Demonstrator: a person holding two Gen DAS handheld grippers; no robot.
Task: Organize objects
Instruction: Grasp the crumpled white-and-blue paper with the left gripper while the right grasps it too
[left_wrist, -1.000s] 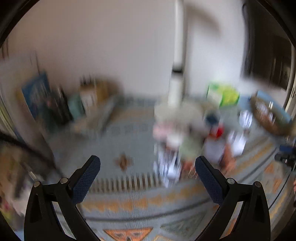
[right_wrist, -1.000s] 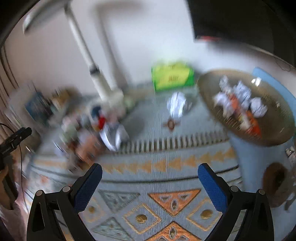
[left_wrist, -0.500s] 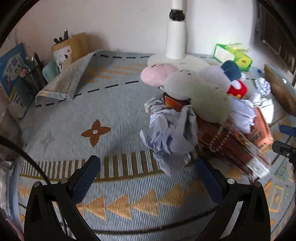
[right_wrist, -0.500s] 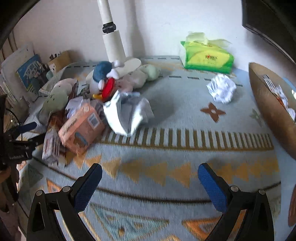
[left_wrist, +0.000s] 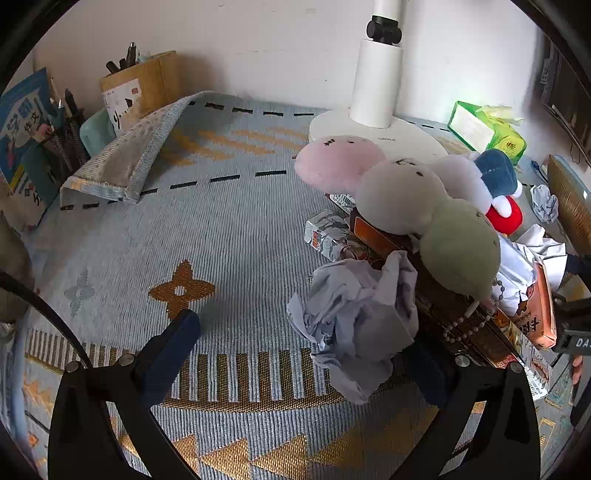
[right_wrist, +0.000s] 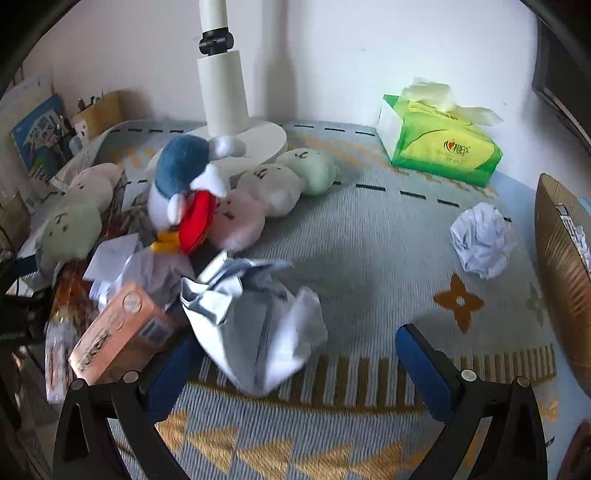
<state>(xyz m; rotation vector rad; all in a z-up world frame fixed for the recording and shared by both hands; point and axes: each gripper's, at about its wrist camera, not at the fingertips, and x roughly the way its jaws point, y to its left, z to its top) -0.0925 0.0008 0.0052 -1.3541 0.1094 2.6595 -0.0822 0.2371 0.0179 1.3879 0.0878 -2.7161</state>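
Two grippers hover low over a patterned blue-and-gold mat, both with jaws spread wide and holding nothing. The left gripper faces a crumpled grey-blue paper wad; the wad lies on the mat between the fingers, close to the right-hand finger, which it partly hides, and well apart from the left-hand one. Whether that finger touches the wad cannot be determined. The wad rests against a dark printed box, on which lies a three-ball plush in pink, white and green. The right gripper faces a larger crumpled white sheet, which sits on the mat between its fingers, nearer the left-hand finger. An orange carton lies just beside the sheet, with a blue-hatted duck plush behind it. A separate crumpled paper ball lies alone on the mat, near a woven basket at the right edge. A green tissue pack and a white lamp base stand against the wall.
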